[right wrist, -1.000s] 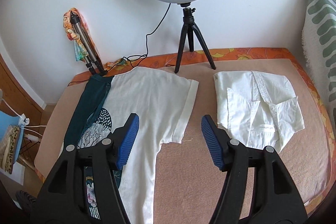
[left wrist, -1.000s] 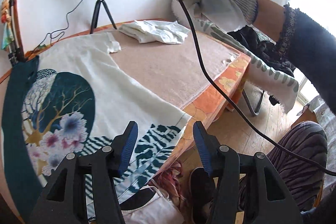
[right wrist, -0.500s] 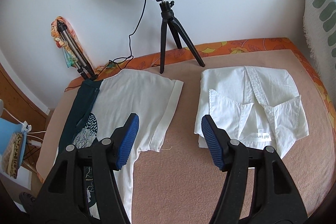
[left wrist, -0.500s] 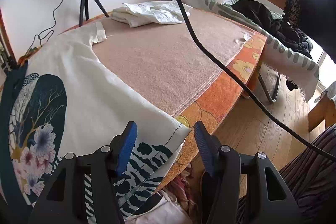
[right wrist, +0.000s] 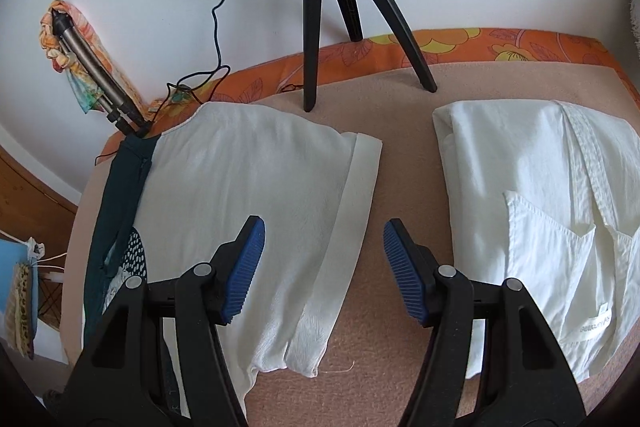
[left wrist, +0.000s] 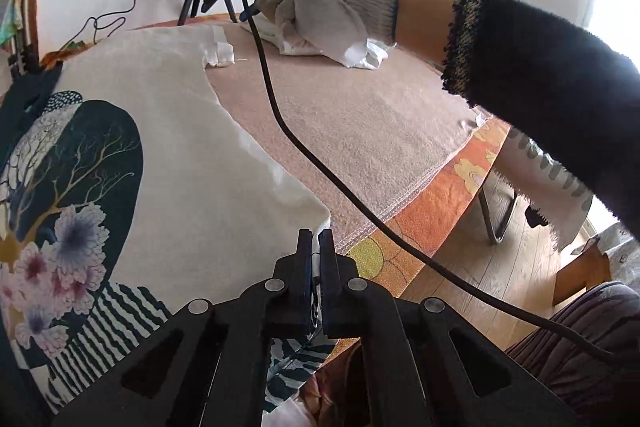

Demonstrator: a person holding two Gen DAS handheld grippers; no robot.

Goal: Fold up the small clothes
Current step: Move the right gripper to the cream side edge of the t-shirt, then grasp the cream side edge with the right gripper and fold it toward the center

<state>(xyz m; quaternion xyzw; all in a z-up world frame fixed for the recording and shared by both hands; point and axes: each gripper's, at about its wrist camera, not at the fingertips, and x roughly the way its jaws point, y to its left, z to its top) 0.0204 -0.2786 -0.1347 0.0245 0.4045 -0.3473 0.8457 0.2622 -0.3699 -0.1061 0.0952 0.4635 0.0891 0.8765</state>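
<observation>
My left gripper [left wrist: 315, 247] clamps the printed T-shirt [left wrist: 192, 163] hem corner; my right gripper [right wrist: 324, 263] hangs wide over its sleeve cuff [right wrist: 352, 211], bare blanket [right wrist: 404, 155] beside

So the right tool [right wrist: 324, 267] hangs wide open at the bottom of the frame, blue pads straddling the cuffed sleeve [right wrist: 352, 227] of a white printed tee [right wrist: 248, 187], which lies flat on the tan worktop [right wrist: 400, 155]. A folded white shirt [right wrist: 540, 227] sits at right, apart from the tee. Black tripod [right wrist: 320, 7] stands up top.
</observation>
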